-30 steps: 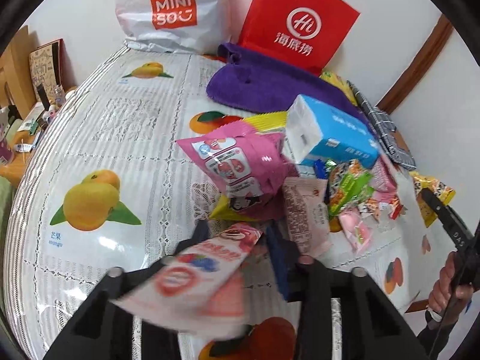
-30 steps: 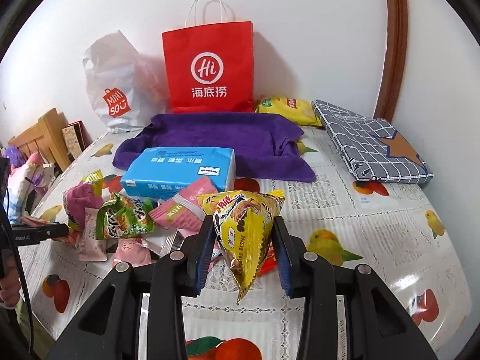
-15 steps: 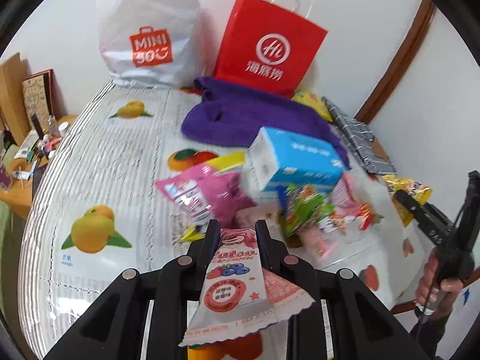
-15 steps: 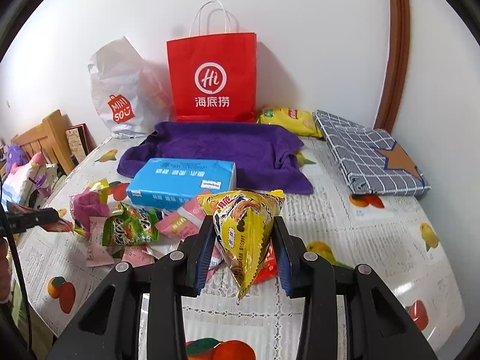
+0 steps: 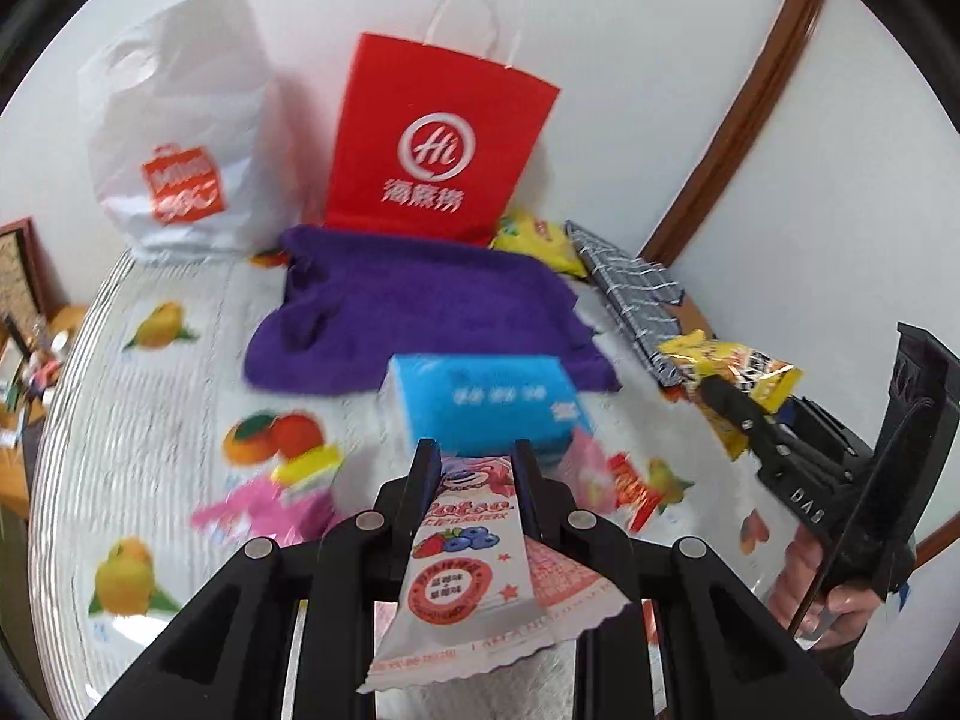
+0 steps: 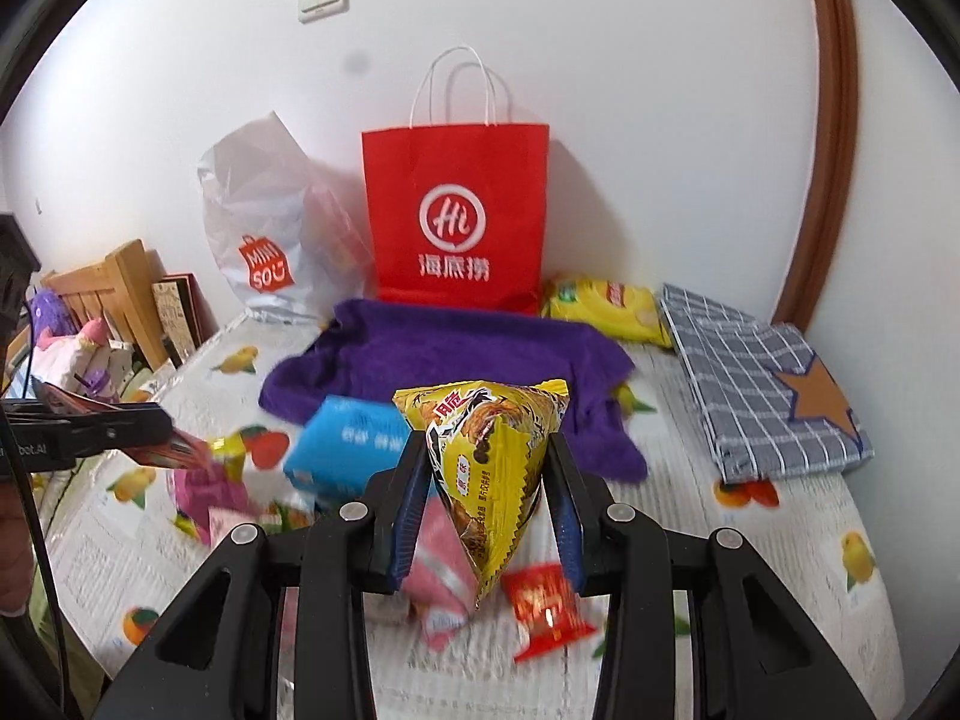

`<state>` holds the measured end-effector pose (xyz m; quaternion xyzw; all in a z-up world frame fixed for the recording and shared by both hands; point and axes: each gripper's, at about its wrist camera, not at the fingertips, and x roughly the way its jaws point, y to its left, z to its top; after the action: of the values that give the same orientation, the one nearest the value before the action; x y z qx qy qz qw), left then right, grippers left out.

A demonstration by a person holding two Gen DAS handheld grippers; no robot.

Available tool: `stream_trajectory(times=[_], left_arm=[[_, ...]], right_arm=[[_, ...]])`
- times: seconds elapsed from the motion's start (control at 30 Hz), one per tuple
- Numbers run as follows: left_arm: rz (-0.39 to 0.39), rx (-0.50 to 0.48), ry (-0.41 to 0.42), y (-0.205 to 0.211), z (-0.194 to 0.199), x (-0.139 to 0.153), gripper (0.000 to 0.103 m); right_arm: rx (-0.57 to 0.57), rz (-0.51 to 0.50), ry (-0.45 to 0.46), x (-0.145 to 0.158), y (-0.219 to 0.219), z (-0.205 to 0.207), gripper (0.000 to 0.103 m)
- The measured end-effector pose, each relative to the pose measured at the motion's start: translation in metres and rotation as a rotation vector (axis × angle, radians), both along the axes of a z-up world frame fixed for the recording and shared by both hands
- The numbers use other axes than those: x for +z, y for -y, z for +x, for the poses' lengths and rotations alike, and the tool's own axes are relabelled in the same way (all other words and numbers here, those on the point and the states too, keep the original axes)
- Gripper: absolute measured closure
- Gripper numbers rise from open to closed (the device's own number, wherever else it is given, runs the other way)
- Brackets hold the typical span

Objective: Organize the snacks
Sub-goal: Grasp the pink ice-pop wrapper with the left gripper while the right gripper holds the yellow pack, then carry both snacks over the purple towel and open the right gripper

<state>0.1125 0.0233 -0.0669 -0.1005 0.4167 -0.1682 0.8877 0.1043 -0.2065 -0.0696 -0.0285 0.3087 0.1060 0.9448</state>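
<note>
Both claws were carrying snacks. The left gripper [image 5: 471, 468] was clamped shut on a pink wafer packet [image 5: 474, 564] at lower centre; the right gripper [image 6: 489, 480] pinched a yellow snack bag [image 6: 486, 450] mid-frame. Next probably came dropping them into the red bag [image 6: 456, 216] at top centre.

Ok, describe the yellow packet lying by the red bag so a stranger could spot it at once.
Find the red bag standing against the wall. On the table at its right foot, between it and the grey checked cloth, lies the yellow packet. Unlike the yellow triangular snack, it lies flat and no gripper holds it.
</note>
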Motion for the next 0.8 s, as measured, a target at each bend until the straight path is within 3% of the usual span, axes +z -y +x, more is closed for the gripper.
stream_trajectory(times=[0.4,0.6,0.8], left_arm=[[0.051,-0.016,0.077,0.023,0.080,0.047,0.080],[0.053,-0.004,0.071,0.015,0.125,0.049,0.080],[0.056,-0.001,0.054,0.008,0.172,0.041,0.080]], right_arm=[[0.032,-0.006,0.055,0.043,-0.028,0.090,0.065],[0.035,0.003,0.072,0.050,-0.034,0.134,0.065],[0.031,0.015,0.043,0.037,-0.030,0.177,0.065]])
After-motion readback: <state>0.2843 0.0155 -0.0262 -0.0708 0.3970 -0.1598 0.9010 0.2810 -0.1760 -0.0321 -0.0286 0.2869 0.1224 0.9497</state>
